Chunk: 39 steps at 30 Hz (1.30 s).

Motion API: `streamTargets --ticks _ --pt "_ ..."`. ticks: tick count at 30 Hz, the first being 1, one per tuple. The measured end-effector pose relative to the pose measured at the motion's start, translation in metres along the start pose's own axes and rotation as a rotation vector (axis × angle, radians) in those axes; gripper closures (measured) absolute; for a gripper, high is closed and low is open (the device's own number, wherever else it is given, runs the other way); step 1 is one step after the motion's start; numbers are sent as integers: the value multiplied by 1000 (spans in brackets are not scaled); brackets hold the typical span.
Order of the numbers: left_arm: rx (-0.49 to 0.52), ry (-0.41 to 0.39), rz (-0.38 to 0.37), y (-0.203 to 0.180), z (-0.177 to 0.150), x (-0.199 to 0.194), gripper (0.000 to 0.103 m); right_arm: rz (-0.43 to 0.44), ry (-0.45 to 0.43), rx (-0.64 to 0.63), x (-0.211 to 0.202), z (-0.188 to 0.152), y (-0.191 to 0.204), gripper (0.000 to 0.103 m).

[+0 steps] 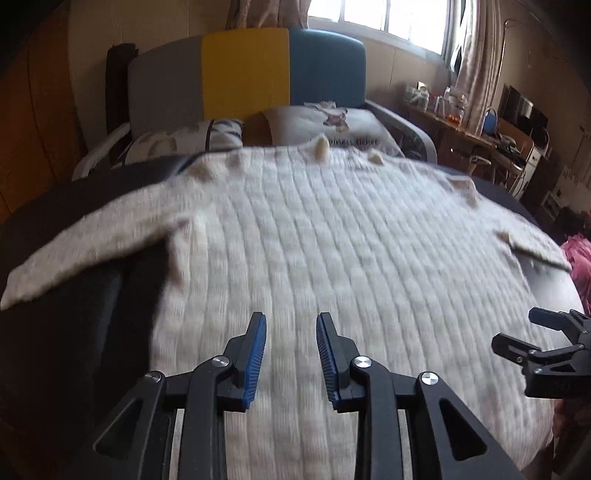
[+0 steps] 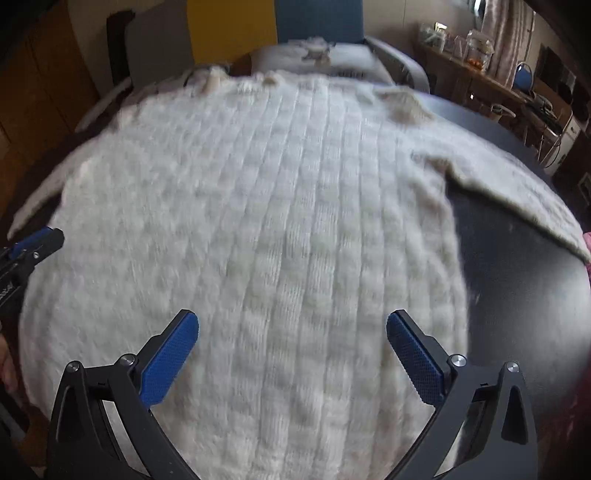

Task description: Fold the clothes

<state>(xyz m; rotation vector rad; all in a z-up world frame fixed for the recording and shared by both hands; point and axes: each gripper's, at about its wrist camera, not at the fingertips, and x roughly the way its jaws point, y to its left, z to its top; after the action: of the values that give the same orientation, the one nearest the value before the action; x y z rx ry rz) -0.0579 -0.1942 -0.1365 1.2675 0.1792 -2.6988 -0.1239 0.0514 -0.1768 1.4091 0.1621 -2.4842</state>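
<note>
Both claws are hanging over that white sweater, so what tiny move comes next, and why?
Probably lower the left gripper toward the left sleeve: the sweater lies flat and unfolded, sleeves spread, and both it and the right gripper are open, holding nothing.

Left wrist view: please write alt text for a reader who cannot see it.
A white knit sweater lies spread flat on a dark bed, sleeves out to both sides. The left gripper hangs over its lower part, jaws apart and empty; the right gripper enters at the right edge. Pillows and a window are behind.
</note>
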Motion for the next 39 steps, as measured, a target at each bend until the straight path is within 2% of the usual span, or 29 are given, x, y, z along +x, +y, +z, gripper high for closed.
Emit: streamTargets --ticks 1,3,5,6,7,9,11,14,16,19,22,26,28,31,32,33,36,39 --pt "4 5 9 1 8 7 75 2 -27 7 -4 9 -2 0" --pt "3 40 28 6 20 29 75 -1 -12 13 7 17 -5 0" --pt "6 116 60 12 20 57 75 -4 6 20 18 25 -7 0" --pt "12 126 72 14 16 64 74 -6 14 23 24 29 -8 0" --pt "30 95 79 13 12 62 72 -8 23 26 29 33 -9 0" --pt "64 67 93 9 8 58 72 -11 60 15 49 18 -7 0" --pt "46 71 77 9 13 55 72 -6 18 -3 45 11 -5 0" --pt "20 33 29 1 34 45 72 22 4 3 42 7 -8 0" --pt "64 -10 8 -14 51 41 72 40 -4 15 37 9 -10 0" --pt "126 -16 -1 -34 77 53 72 39 -59 17 24 27 -14 0" --pt "129 9 -19 -40 102 77 72 7 -110 23 21 62 -21 0" --pt "102 38 -27 -43 126 108 72 93 -139 31 45 121 -41 0" --pt "113 51 -11 -45 130 125 72 205 -117 55 65 143 -58 0" --pt "160 113 68 -43 124 156 72 307 -60 160 94 156 -88 0" --pt "158 105 70 -40 121 160 71 318 -20 197 107 156 -100 0" --pt "159 98 69 -37 118 163 70 322 -18 212 112 154 -110 2" --pt "141 75 28 -35 119 155 72 343 -18 244 109 150 -132 3" --pt "100 26 -118 -50 133 141 72 271 -84 193 85 147 -143 3"
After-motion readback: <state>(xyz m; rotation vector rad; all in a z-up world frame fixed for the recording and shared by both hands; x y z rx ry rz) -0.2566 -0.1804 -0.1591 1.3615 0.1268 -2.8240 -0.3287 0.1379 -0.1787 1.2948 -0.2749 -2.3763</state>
